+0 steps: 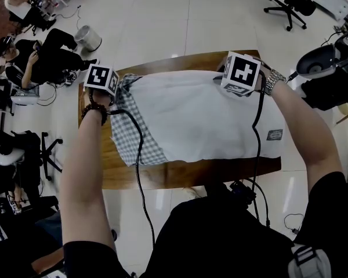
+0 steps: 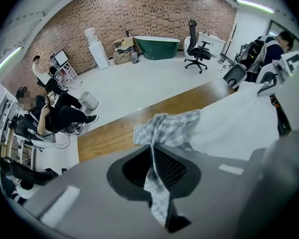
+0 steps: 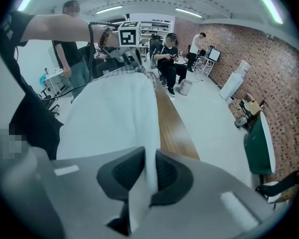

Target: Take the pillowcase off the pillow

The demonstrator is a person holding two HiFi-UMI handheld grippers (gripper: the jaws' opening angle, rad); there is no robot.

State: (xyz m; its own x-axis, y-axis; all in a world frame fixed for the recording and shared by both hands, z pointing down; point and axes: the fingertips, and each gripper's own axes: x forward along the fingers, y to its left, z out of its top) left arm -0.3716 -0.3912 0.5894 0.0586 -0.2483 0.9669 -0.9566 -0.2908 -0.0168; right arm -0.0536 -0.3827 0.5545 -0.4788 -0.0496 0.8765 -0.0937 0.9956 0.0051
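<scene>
Working on a pillow and pillowcase lying flat across the wooden desk [image 1: 180, 175], showing as a big white cloth [image 1: 203, 120] with checked cloth [image 1: 133, 143] sticking out at the left end. Not being sure which of the two is the pillowcase.

Pinching a strip of the checked cloth in the left gripper [image 2: 157, 171], jaws nearly shut on it. Pinching a thin fold of the white cloth in the right gripper [image 3: 150, 176], jaws nearly together too.

Maybe going wrong from here:
- Letting the cloth slip out, from holding so little on each side.
- Tearing a seam by pulling too hard.
- Dragging the whole bundle off the desk instead of pulling the two apart.
- Snagging the black cable [image 1: 140, 149] lying over the checked cloth.

Looking for words:
- Finding a small grey label [image 1: 274, 135] near the right corner of the white cloth, too small for reading.
- Seeing only black-and-white squares on the marker cube [image 1: 241, 72], no words.
</scene>
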